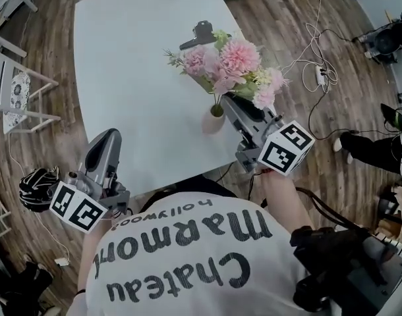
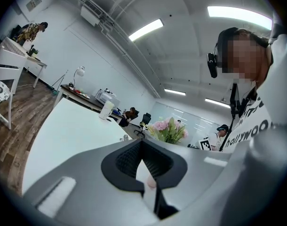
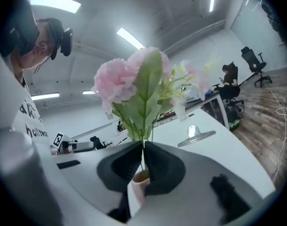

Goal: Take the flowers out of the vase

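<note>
Tabletop (image 1: pixel 122 78) white and matte, with wood-plank floor (image 1: pixel 273 18) all round it. Pale chair (image 1: pixel 10 78) stands well to the left of the vase (image 1: pixel 214 120), and loose cables (image 1: pixel 313 45) trail over the floor to the vase's right. A dark stand-like object (image 1: pixel 200 35) lies on the table beyond the vase. The vase is small, pale pink and upright, near the table's edge on my side. The flowers (image 1: pixel 234 64) are in it: full pink heads, a few paler sprigs and broad green leaves, with thin green stems dropping into the mouth. My right tongs (image 3: pixel 143 157) are clenched on those stems just above the vase's rim, reaching in from its right. My left tongs (image 2: pixel 142 147) are pressed together with nothing between them, well to the left of the vase and off the table's near edge.
</note>
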`<state>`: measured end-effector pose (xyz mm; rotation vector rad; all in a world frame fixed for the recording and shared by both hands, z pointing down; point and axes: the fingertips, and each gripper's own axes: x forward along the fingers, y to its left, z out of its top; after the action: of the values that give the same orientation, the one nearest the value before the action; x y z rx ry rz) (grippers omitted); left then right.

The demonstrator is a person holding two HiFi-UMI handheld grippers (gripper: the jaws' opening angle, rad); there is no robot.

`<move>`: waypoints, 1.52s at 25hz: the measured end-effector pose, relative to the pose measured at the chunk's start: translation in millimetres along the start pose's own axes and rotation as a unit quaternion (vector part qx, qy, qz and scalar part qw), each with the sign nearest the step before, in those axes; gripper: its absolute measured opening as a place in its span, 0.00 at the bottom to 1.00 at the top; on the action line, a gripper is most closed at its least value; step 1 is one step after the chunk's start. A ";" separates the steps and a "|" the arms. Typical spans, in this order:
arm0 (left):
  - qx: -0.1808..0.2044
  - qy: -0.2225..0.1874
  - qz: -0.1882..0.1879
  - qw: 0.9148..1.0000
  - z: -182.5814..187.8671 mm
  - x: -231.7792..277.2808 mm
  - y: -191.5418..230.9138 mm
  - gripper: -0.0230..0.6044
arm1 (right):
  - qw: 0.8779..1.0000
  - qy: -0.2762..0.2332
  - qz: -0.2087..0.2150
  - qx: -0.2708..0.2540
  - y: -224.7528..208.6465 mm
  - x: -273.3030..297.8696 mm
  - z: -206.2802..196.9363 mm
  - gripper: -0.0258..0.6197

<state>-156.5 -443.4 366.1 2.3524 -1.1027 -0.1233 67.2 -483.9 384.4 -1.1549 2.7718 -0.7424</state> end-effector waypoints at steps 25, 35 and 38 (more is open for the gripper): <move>0.028 -0.038 -0.037 0.998 20.6 -33.3 -13.8 0.05 | 0.988 -0.109 -0.020 -0.103 57.2 -42.4 73.5 0.07; 0.038 -0.052 -0.059 0.996 29.4 -66.3 -15.4 0.05 | 0.961 -0.193 -0.090 -0.176 83.9 -74.8 128.5 0.07; 0.040 -0.056 -0.067 0.995 30.4 -76.9 -17.8 0.04 | 0.956 -0.203 -0.093 -0.192 99.9 -78.9 133.8 0.07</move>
<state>-204.3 -390.5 320.6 2.5182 -1.0185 -0.2666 88.1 -424.7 210.7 -1.4497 2.5340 0.0469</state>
